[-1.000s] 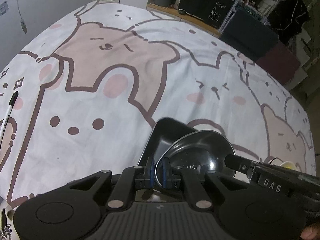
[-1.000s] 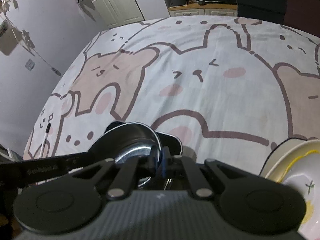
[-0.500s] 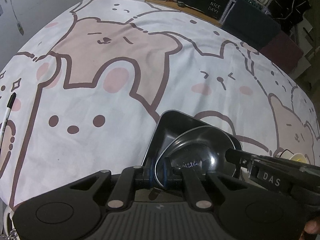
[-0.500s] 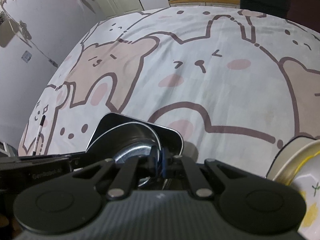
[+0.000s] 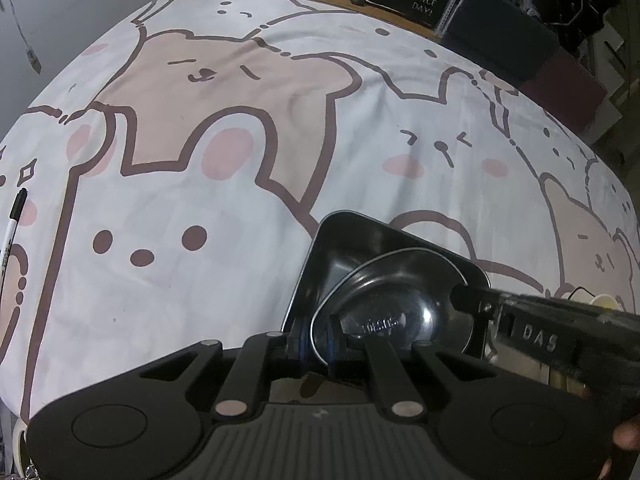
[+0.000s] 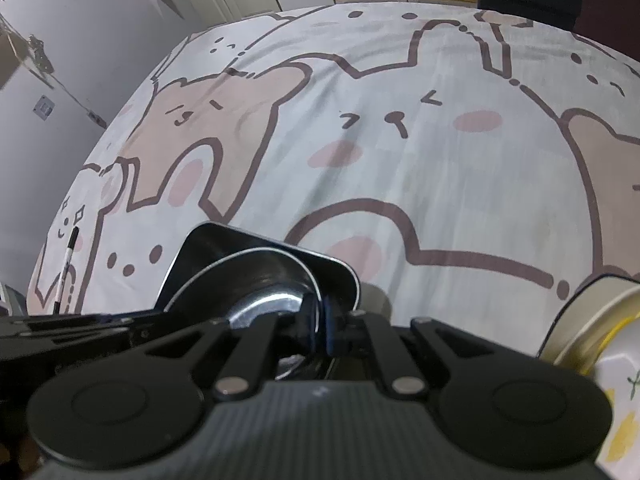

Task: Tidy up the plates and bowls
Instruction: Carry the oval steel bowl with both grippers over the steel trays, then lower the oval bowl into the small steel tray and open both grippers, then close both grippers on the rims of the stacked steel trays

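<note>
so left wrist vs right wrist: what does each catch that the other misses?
Left wrist only: the right gripper reaching in from the side, marked DAS.
Right wrist only: a cream dish with yellow trim at the right edge.
Both: the round steel bowl nested in the square black dish, each gripper pinching the bowl's rim, the cartoon-bear cloth, the marker pen.

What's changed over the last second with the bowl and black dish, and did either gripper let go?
Neither let go. The left gripper and right gripper stay shut on opposite rims of the round metal bowl nested in the square black dish. Both cameras have risen and tilted slightly, so more of the dish shows. The marker and the white-and-yellow bowl haven't moved on the cloth.
</note>
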`<state>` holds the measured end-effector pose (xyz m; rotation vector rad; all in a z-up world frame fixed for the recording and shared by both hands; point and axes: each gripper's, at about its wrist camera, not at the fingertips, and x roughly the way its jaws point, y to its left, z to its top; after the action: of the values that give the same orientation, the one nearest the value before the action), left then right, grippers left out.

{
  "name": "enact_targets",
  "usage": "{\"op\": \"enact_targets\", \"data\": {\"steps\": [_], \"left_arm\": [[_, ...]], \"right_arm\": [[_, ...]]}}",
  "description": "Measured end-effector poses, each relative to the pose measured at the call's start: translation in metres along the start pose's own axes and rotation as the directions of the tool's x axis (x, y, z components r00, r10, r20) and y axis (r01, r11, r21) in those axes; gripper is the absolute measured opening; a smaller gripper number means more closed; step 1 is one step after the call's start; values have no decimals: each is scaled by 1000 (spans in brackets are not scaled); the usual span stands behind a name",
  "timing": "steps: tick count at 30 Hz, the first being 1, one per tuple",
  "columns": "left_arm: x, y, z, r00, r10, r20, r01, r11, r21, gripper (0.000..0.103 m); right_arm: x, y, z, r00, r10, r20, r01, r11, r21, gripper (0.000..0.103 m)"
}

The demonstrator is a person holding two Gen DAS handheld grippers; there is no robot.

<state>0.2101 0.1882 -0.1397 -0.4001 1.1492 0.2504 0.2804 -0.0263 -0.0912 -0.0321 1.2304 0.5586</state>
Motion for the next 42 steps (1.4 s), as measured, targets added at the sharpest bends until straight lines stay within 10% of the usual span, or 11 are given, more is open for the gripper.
{"op": "enact_targets", "data": {"steps": [11, 22, 29, 37, 42], "left_arm": [[-8, 5, 3, 999, -26, 20, 27, 999, -18, 18], [-36, 0, 14, 992, -61, 110, 50, 993, 107, 61], [-25, 6, 22, 994, -1, 108, -17, 986, 167, 57], [-14, -2, 23, 997, 0, 83, -19, 972, 234, 26], [-3, -5, 25, 998, 12, 66, -29, 965, 259, 23]], "right_arm": [[-22, -10, 7, 997, 39, 73, -42, 998, 39, 29], [-42, -24, -14, 999, -2, 37, -2, 995, 102, 40], [-39, -27, -26, 1000, -9, 23, 5, 990, 144, 40], [-24, -24, -28, 1000, 15, -27, -11, 986, 163, 38], [-21, -22, -27, 998, 41, -39, -34, 985, 169, 22]]}}
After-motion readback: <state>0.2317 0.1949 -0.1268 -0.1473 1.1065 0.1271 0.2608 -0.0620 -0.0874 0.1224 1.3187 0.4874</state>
